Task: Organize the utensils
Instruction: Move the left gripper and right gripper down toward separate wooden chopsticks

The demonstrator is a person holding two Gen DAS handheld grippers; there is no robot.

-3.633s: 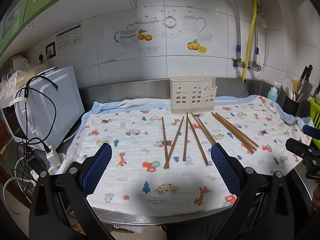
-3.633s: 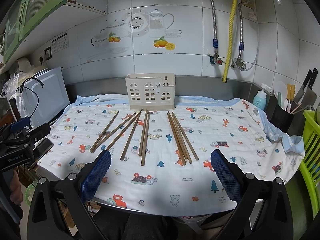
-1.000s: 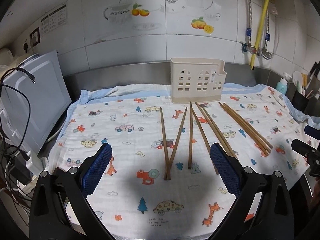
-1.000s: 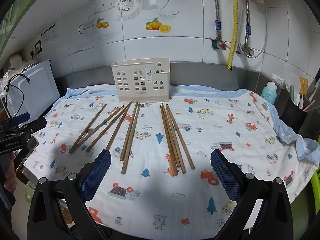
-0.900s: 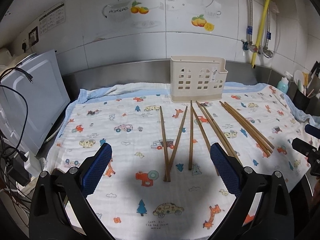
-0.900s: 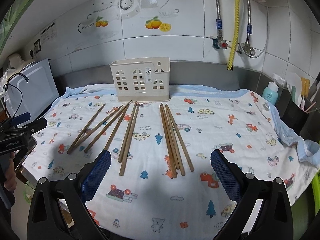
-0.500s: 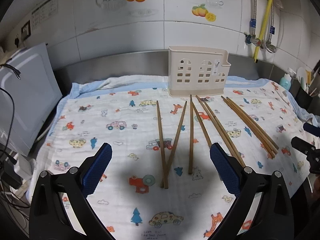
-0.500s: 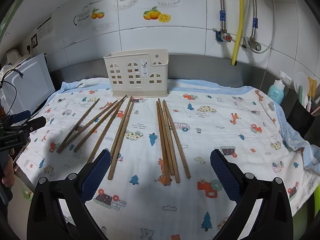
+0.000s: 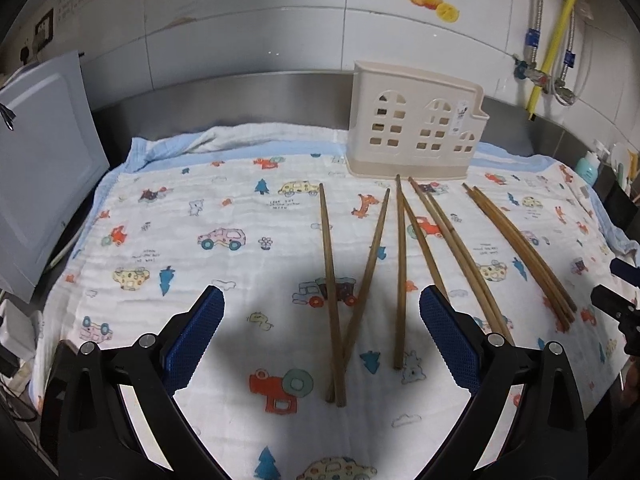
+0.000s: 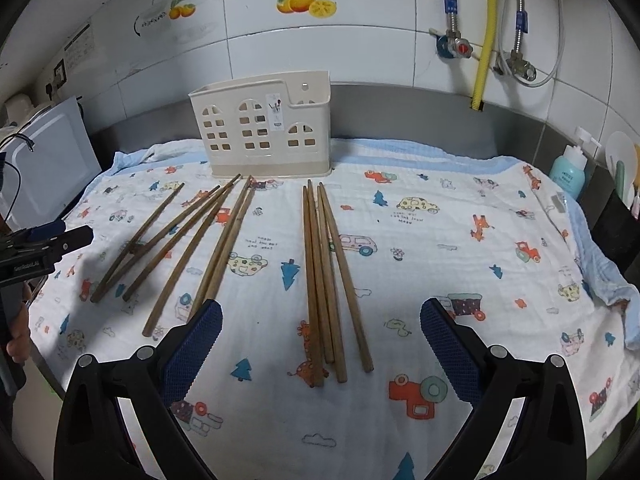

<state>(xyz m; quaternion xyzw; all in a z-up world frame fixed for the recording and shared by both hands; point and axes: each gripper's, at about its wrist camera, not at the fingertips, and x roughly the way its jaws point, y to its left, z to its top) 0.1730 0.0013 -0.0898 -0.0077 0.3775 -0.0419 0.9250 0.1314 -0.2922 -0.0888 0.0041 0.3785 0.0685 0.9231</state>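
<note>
Wooden chopsticks [image 9: 330,288] below seemingly level, spread jaws

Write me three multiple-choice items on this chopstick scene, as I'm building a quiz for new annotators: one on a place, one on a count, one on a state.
1. Where does the cream holder stand?
A. at the cloth's far edge by the wall
B. at the near edge
C. on the microwave

2. How many chopsticks lie in the tight bundle ahead of the right gripper?
A. two
B. four
C. seven

3. What state is the left gripper in?
A. shut on a chopstick
B. open, holding nothing
C. shut on the holder

Key: 1 A, it stands beyond the chopsticks' far tips; 2 B, four near ends show; 3 B, the pads stand wide apart.
</note>
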